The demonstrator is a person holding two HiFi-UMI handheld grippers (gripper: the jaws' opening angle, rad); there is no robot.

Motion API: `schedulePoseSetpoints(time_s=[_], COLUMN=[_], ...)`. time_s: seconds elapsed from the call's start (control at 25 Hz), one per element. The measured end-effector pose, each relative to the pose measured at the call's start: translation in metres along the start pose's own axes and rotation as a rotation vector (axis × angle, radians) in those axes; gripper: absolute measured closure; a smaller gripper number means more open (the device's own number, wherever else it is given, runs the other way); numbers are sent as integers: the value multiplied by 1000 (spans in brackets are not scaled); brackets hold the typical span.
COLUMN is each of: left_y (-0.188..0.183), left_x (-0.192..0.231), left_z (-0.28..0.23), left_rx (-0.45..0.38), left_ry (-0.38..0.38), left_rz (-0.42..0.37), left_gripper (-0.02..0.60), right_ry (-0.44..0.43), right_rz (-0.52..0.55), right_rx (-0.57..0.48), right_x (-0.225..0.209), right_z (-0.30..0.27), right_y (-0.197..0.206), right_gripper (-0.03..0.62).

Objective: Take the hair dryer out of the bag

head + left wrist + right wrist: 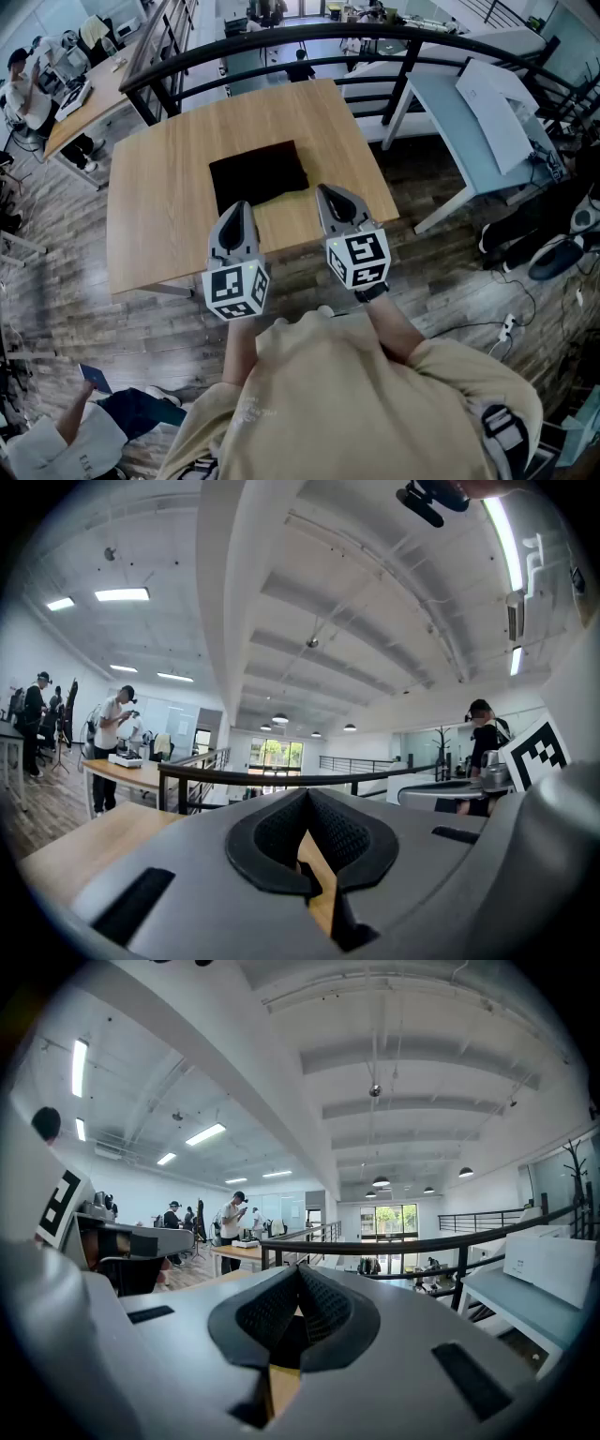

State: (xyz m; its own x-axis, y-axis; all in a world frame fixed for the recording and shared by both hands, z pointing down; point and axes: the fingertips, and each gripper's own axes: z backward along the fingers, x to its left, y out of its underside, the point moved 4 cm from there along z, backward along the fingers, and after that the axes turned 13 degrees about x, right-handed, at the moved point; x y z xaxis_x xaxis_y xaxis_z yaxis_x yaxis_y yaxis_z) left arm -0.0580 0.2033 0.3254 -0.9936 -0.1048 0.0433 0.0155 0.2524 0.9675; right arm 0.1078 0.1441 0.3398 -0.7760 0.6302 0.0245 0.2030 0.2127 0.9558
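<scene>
The task is judged not to have begun. A black bag [258,175] is seen lying flat near the middle of a square wooden table [159,197], and nothing has been taken out of it. The bag appears closed, or at least no opening can be made out from above, and its contents are hidden. No hair dryer is visible in any view, so it is presumed to be inside the bag, which looks only slightly raised. The left gripper [238,207] and the right gripper [328,191] are held side by side over the near edge of the table, pointing level toward the bag but short of it and not touching it. In each gripper view the jaws are seen pressed together with nothing between them, only table wood showing below. All of the work is therefore left: the bag has to be reached and opened, the hair dryer found and gripped, then lifted clear. Nothing else lies on the table. A dark railing [281,42] runs behind it, with other desks and people beyond.
</scene>
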Motion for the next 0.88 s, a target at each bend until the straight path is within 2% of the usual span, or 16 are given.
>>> schedulePoseSetpoints(time_s=[0.44,0.68,0.88], left_y=[-2,11,20], left_x=[-36,-39,-22], left_z=[-27,-29,-42], left_rx=[-10,28,81], left_ry=[-1,-92,-117], left_rz=[-11,-30,-9], left_gripper=[571,571,571], right_ry=[-33,-78,-102], right_rz=[-10,-59,-51], right_rx=[-10,-21,-12], right_x=[-36,-41,-35], right_z=[2,0,-27], right_y=[7,14,16], right_gripper=[580,580,580])
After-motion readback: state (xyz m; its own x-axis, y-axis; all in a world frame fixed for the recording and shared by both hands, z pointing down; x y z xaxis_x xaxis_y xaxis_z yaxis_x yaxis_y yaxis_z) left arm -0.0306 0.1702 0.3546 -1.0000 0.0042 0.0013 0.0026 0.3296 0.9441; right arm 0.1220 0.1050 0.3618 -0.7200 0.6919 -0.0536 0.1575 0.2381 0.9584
